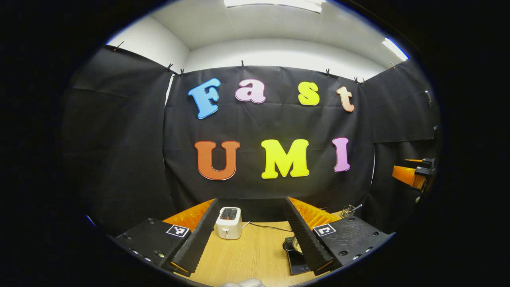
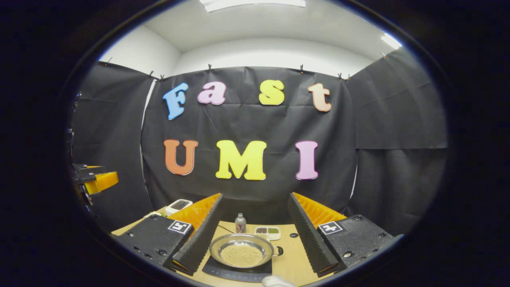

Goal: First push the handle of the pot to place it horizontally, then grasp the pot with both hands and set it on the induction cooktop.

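In the right gripper view a shallow steel pot [image 2: 242, 250] full of small pale beans sits on the black induction cooktop [image 2: 223, 272]. Its short dark handle [image 2: 279, 251] points to the right. My right gripper [image 2: 255, 195] stands open above and before the pot, with nothing between its fingers. In the left gripper view my left gripper [image 1: 251, 199] is open too. There the pot [image 1: 294, 244] and the cooktop [image 1: 298, 264] peek out beside the right-hand finger, mostly hidden by it.
A white toaster [image 1: 228, 223] with a cord stands on the wooden table [image 1: 255, 255]. Behind the pot are a small bottle [image 2: 240, 223] and a seasoning tray [image 2: 267, 232]. A utensil holder [image 1: 348, 211] stands far right. A gloved hand [image 1: 243, 283] shows low down.
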Motion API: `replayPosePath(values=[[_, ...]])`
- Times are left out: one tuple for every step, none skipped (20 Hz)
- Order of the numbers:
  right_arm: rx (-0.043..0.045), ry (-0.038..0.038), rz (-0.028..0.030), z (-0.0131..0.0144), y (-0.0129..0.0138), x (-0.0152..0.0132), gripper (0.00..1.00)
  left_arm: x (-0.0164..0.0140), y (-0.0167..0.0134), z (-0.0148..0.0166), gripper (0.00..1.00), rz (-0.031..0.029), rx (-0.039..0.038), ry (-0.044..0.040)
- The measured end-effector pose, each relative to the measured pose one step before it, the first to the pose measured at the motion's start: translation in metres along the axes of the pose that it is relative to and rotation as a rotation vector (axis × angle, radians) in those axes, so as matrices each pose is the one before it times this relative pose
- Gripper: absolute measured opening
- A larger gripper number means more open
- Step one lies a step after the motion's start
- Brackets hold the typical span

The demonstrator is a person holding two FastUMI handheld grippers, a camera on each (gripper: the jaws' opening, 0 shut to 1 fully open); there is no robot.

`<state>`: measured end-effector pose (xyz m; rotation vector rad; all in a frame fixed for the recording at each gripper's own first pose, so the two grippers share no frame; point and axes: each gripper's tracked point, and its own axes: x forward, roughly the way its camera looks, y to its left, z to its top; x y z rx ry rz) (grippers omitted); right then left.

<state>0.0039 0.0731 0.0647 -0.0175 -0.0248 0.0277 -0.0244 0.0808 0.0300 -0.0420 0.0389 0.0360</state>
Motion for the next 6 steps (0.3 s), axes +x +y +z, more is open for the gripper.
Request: replayPosePath(values=[[0.0006,-0.00052,0.00035,-0.00046,0.00067,-0.0009,1.0,-0.00156,0.0016,0.0007,0.93,0.00038,0.00065,-0.00035],[0.00028,0.00203,-0.00219,-0.00039,-0.00092,-0.00271,1.0,-0.00035,0.00029,-0.00117,0.97,0.0006,0.00061,-0.00144],[-0.0003,0.00156,-0.00097,-0.00199,0.00034,-0.00066,1.0,-0.00187,0.00044,-0.00113,0.97,0.00078,0.0009,0.00026],[0.00146,0.00419,-0.00275,-0.00115,0.00006,-0.00183,1.0,-0.00091,0.00049,-0.00034,0.97,0.00076,0.00128,-0.00126],[0.00114,0.00366,-0.0001,-0.00081,0.00037,-0.0007,1.0,-0.00091,0.00038,-0.00027,0.97,0.00051,0.00239,0.00128],[0.00055,0.00316,-0.00182,-0.00182,-0.00011,0.00103,1.0,-0.00158,0.0007,-0.00056,0.89,0.0009,0.00097,0.00024]])
